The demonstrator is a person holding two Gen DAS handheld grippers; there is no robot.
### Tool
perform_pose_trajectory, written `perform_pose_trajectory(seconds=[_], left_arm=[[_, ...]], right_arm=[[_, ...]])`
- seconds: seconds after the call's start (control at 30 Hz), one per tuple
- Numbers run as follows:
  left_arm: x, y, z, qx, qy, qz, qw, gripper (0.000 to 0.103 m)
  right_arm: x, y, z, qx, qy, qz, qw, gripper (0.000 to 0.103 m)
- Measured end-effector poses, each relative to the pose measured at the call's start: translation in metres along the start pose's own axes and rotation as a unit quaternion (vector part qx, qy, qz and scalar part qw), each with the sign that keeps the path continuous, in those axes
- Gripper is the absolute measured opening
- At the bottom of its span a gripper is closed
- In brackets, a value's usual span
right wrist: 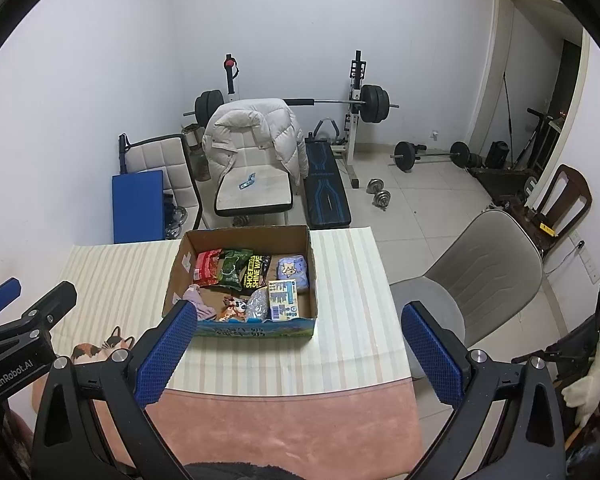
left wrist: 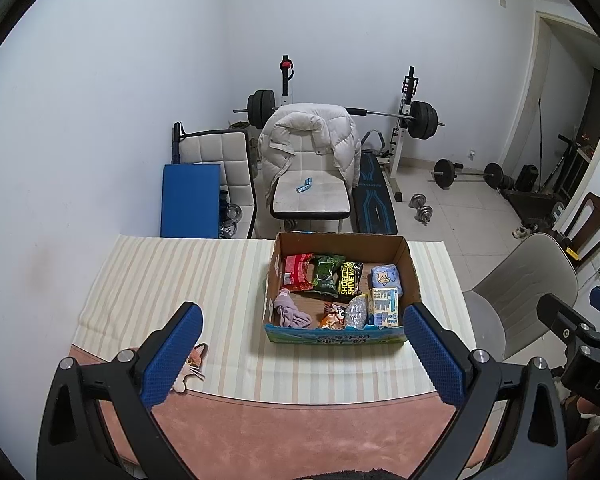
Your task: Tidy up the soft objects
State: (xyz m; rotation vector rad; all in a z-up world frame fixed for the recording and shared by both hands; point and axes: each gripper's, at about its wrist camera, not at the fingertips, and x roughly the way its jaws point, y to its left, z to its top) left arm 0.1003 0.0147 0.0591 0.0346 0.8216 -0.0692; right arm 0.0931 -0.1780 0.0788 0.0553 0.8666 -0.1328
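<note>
Box [left wrist: 408, 264] on table [left wrist: 180, 280]; packets [left wrist: 298, 272] inside; chair [left wrist: 310, 188] behind table.

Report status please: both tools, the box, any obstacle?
Left tool open, empty. Right tool open, empty. Cardboard box on table, soft items inside, untouched. Nothing blocking.

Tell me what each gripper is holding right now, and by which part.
Nothing. The left gripper and right gripper are both open and empty, short of the cardboard box.

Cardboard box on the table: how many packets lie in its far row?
4: red packet at far left, green packet, black shoe-wipes packet, pale blue packet at far right. Others may be hidden underneath.
</note>
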Motion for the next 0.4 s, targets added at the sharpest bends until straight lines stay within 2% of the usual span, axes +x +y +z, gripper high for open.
perform_pose_trajectory(seconds=[0.4], left_arm=[[-0.0038,-0.0029,0.0003,-0.003,-0.002,-0.002,1.0,0.103]], right_arm=[[-0.0002,0.0001,-0.0003,0.001,0.0,0.0,1.0,0.103]])
